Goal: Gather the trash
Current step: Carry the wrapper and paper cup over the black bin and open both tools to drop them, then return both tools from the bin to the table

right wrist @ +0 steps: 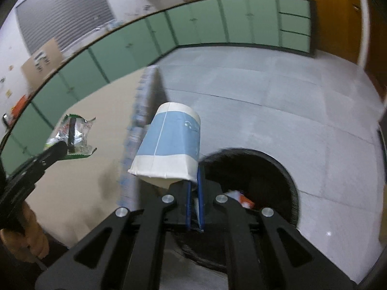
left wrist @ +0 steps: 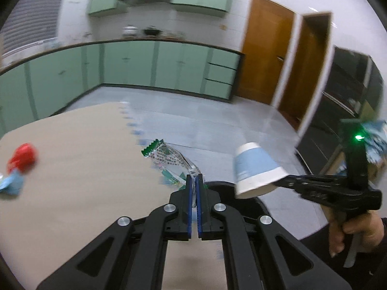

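Observation:
My left gripper (left wrist: 194,181) is shut on a crinkled green and silver snack wrapper (left wrist: 167,154), held above the edge of a tan table (left wrist: 72,159). It also shows in the right wrist view (right wrist: 70,137). My right gripper (right wrist: 194,178) is shut on the rim of a blue and white paper cup (right wrist: 169,142), tilted above a round black bin (right wrist: 254,176) on the floor. The cup also shows in the left wrist view (left wrist: 256,169). A crumpled red piece (left wrist: 23,157) and a light blue scrap (left wrist: 13,181) lie on the table at far left.
The bin holds some orange and white trash (right wrist: 241,199). Green cabinets (left wrist: 121,65) line the back walls. Wooden doors (left wrist: 266,55) stand at the right. The floor (right wrist: 266,91) is grey tile.

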`<action>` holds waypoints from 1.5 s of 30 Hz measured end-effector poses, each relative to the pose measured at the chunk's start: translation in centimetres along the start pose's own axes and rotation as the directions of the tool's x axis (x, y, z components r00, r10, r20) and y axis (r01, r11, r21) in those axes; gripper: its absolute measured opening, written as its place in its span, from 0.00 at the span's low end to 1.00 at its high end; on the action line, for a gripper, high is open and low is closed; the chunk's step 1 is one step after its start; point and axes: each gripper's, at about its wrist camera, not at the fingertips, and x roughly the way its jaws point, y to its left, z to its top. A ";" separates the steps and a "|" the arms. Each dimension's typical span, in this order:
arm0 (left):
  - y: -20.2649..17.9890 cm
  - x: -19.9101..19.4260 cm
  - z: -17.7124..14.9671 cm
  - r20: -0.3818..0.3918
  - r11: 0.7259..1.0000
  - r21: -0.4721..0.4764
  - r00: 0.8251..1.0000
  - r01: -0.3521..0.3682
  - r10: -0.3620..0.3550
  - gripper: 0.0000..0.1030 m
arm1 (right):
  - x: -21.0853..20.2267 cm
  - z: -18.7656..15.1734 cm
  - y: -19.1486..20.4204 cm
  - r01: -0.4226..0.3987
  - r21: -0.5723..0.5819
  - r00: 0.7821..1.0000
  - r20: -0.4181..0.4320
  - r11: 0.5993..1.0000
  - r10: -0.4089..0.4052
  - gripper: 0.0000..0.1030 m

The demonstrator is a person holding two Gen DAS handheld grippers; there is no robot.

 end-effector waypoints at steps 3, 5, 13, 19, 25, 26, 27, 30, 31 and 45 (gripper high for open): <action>-3.3 2.5 -0.1 -0.036 0.998 0.037 0.998 0.048 -0.047 0.03 | 0.7 -1.1 -3.2 0.038 0.035 0.999 -0.021 0.999 -0.038 0.04; -5.0 4.3 0.0 -0.064 0.996 0.057 0.996 0.073 -0.069 0.03 | 1.3 -1.3 -4.8 0.052 0.062 0.998 -0.034 0.997 -0.050 0.04; -8.2 10.6 -0.7 -0.187 0.993 0.087 0.980 0.082 -0.065 0.11 | 3.8 -1.7 -7.2 0.088 0.082 0.992 -0.101 0.993 -0.080 0.19; -8.3 11.3 -1.2 -0.207 0.995 0.082 0.978 0.052 -0.034 0.23 | 3.4 -1.9 -8.3 0.092 0.120 0.993 -0.085 0.989 -0.082 0.40; -7.4 10.4 -1.3 -0.184 0.998 0.065 0.983 0.001 0.011 0.38 | 2.4 -1.7 -8.6 0.071 0.127 0.996 -0.059 0.989 -0.064 0.40; -7.2 10.1 -1.1 -0.179 0.998 0.063 0.984 -0.006 0.017 0.38 | 2.2 -1.7 -8.4 0.064 0.123 0.997 -0.055 0.990 -0.058 0.41; -6.8 9.7 -1.1 -0.171 0.998 0.060 0.985 -0.015 0.025 0.39 | 2.0 -1.6 -8.3 0.061 0.120 0.997 -0.049 0.991 -0.055 0.41; -5.3 8.3 -0.6 -0.143 0.998 0.043 0.988 -0.048 0.053 0.40 | 1.5 -1.1 -7.1 0.045 0.097 0.999 -0.029 0.994 -0.043 0.41; -4.7 7.7 -0.5 -0.133 0.998 0.031 0.989 -0.059 0.063 0.40 | 1.3 -0.9 -6.7 0.042 0.089 0.999 -0.023 0.995 -0.040 0.41; 6.0 -3.6 -2.2 -0.037 0.920 -0.095 0.925 -0.379 0.378 0.52 | 1.8 3.0 6.2 -0.110 -0.138 0.994 0.008 0.984 0.112 0.46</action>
